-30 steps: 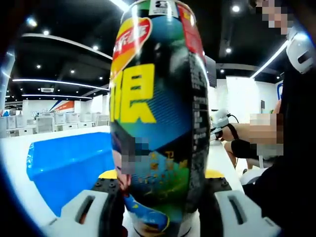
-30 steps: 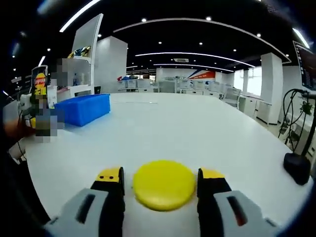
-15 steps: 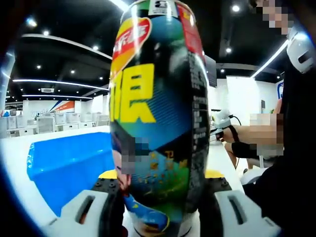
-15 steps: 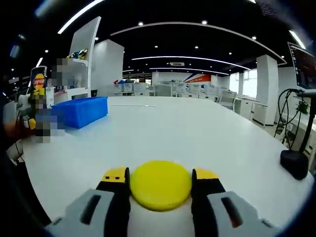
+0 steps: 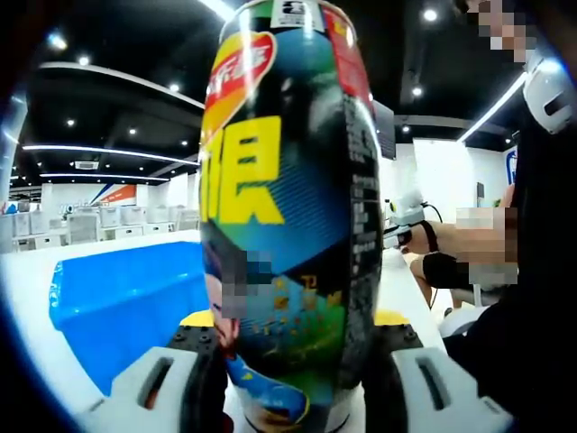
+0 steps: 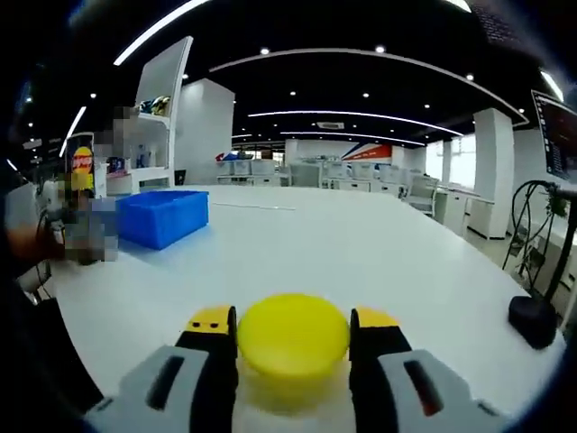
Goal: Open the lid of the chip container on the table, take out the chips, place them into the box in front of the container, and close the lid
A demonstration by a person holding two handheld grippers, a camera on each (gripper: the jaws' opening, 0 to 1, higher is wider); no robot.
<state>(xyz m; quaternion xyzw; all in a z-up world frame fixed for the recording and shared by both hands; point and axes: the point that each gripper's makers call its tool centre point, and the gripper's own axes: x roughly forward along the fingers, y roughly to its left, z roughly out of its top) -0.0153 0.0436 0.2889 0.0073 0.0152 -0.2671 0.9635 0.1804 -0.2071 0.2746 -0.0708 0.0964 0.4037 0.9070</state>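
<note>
My left gripper (image 5: 288,347) pinches the can (image 5: 287,216) low on its body; can upright, long axis vertical, on the table (image 6: 361,244) beside the blue box (image 5: 126,302). My right gripper (image 6: 294,338) clamps the yellow lid (image 6: 293,336), flat face up.

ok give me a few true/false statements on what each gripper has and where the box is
1. The left gripper is shut on the chip can. True.
2. The right gripper is shut on the yellow lid. True.
3. The lid sits on the can. False: the lid is between the right gripper's jaws, far from the can.
4. The blue box is stacked on the can. False: it rests on the white table, beside and beyond the can.
5. The can stands roughly upright between the left jaws. True.
6. The box is red. False: it is blue.
</note>
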